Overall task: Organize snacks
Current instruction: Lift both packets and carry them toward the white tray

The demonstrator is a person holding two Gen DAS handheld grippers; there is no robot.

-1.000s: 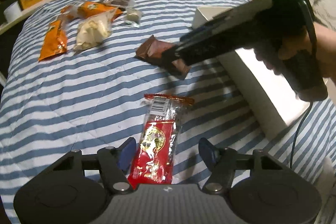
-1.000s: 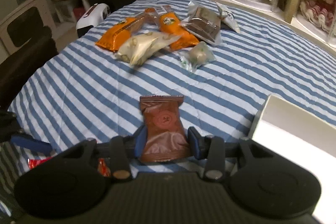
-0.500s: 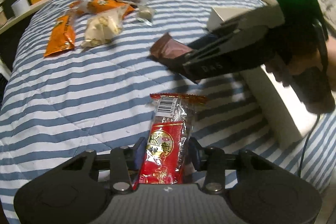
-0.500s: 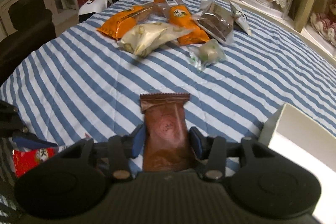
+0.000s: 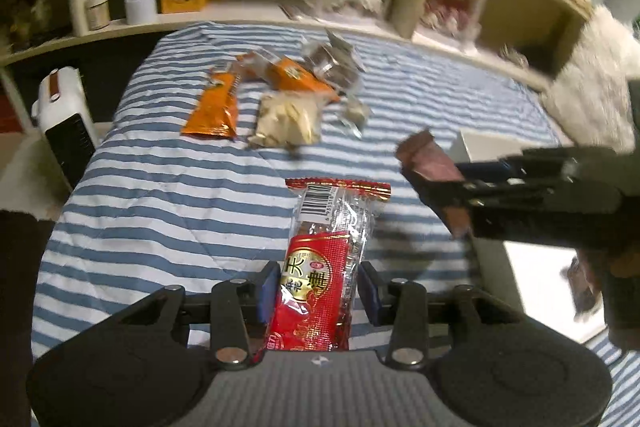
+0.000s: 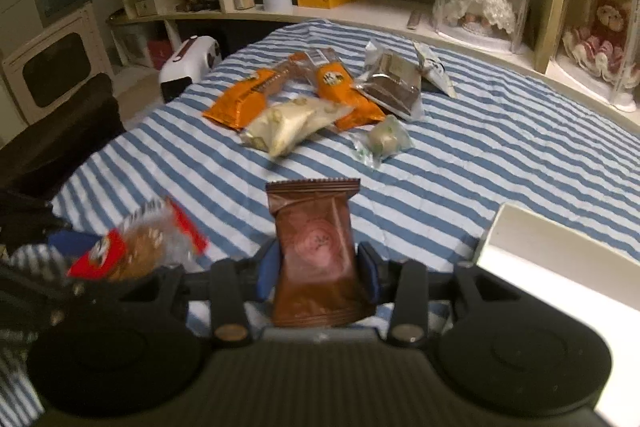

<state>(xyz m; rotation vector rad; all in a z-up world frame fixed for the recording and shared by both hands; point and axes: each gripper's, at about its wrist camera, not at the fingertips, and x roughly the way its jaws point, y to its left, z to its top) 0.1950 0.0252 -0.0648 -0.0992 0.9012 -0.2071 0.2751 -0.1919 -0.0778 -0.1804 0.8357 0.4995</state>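
Left wrist view: the left gripper (image 5: 318, 291) tilts down toward the striped bed (image 5: 168, 195), its jaws clamped on the red snack packet (image 5: 320, 279), which is lifted clear of the cover and sticks out forward. The jaws have just been closing on it. To the right, the right gripper (image 5: 436, 183) reaches in level, holding the brown snack packet (image 5: 432, 159) above the white box (image 5: 532, 263). In the right wrist view, the jaws pinch that brown packet at both sides. The remaining snacks (image 6: 320, 99) lie clustered at the far part of the bed.
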